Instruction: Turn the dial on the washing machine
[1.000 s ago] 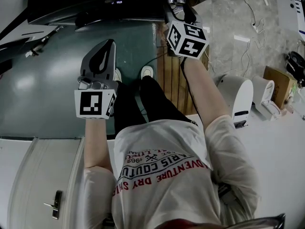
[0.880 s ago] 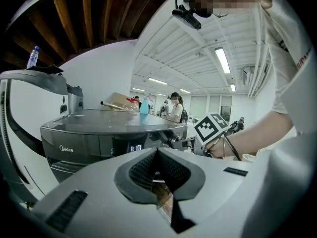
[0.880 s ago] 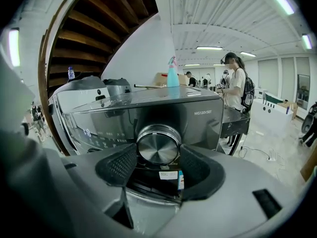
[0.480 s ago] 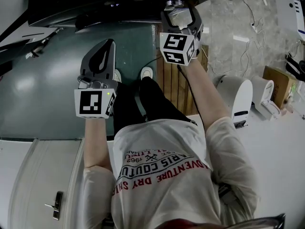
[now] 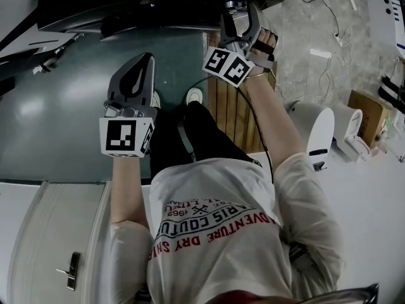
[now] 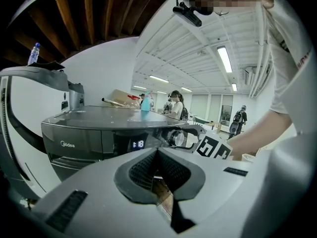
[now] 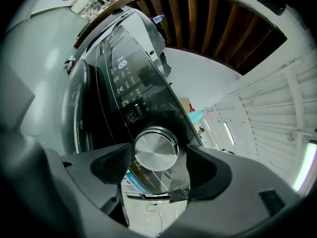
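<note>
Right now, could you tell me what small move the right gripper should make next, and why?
Probably close the right gripper on the dial. Its jaws have just been opening and stand apart with the dial between them, pads clear of it, so a turn would not carry it yet.

the washing machine (image 6: 74, 133) bears "midea", its display (image 6: 138, 144) shows 18, and the person's shirt (image 5: 215, 192) reads "adventure dry"

The floor (image 5: 57, 125) is carrying the washing machine (image 5: 158, 5). A person's shoes (image 5: 195, 95) are standing just in front of the machine. Well off to its right, white appliances (image 5: 316, 128) and a cardboard box (image 5: 369, 109) are sitting.
</note>
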Demonstrator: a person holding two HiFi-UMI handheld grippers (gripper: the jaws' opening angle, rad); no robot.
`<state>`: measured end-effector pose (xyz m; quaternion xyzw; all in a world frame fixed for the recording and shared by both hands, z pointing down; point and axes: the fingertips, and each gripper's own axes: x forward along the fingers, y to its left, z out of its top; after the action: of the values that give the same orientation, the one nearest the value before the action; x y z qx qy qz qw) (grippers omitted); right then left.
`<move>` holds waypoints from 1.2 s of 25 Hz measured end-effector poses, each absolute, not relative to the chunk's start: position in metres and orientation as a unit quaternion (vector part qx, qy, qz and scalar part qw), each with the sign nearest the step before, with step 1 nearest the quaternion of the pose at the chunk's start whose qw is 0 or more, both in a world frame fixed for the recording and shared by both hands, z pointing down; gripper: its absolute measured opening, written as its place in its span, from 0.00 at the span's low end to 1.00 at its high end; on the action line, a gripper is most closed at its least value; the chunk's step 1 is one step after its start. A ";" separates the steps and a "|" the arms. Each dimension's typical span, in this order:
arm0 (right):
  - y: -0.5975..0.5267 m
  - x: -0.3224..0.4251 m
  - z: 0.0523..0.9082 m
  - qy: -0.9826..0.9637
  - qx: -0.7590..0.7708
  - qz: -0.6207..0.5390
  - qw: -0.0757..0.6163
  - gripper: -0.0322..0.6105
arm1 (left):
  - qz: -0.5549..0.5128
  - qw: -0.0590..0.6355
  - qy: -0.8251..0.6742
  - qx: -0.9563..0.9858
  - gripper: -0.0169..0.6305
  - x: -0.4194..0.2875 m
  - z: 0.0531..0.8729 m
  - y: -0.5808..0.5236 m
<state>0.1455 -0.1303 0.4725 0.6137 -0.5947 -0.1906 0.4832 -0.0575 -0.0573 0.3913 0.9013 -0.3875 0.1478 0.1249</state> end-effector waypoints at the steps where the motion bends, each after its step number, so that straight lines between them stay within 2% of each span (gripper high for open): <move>1: -0.130 0.146 0.472 -0.593 0.618 -0.189 0.480 0.61 | 0.151 0.127 -0.388 0.900 0.05 -0.059 0.393 -0.056; 6: -0.133 0.144 0.469 -0.591 0.647 -0.161 0.454 0.57 | 0.156 0.130 -0.391 0.898 0.05 -0.064 0.398 -0.054; 8: -0.132 0.142 0.472 -0.594 0.650 -0.151 0.450 0.51 | 0.157 0.130 -0.391 0.897 0.05 -0.066 0.399 -0.053; 23: -0.132 0.145 0.468 -0.628 0.679 -0.059 0.376 0.51 | 0.152 0.129 -0.397 0.896 0.05 -0.074 0.400 -0.053; 30: -0.132 0.147 0.467 -0.636 0.702 0.019 0.319 0.50 | 0.152 0.131 -0.397 0.895 0.05 -0.077 0.402 -0.053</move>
<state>0.1472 -0.1322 0.4671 0.7022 -0.6365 0.0187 0.3185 -0.0774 -0.0533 0.4022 0.8955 -0.3973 0.1518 0.1314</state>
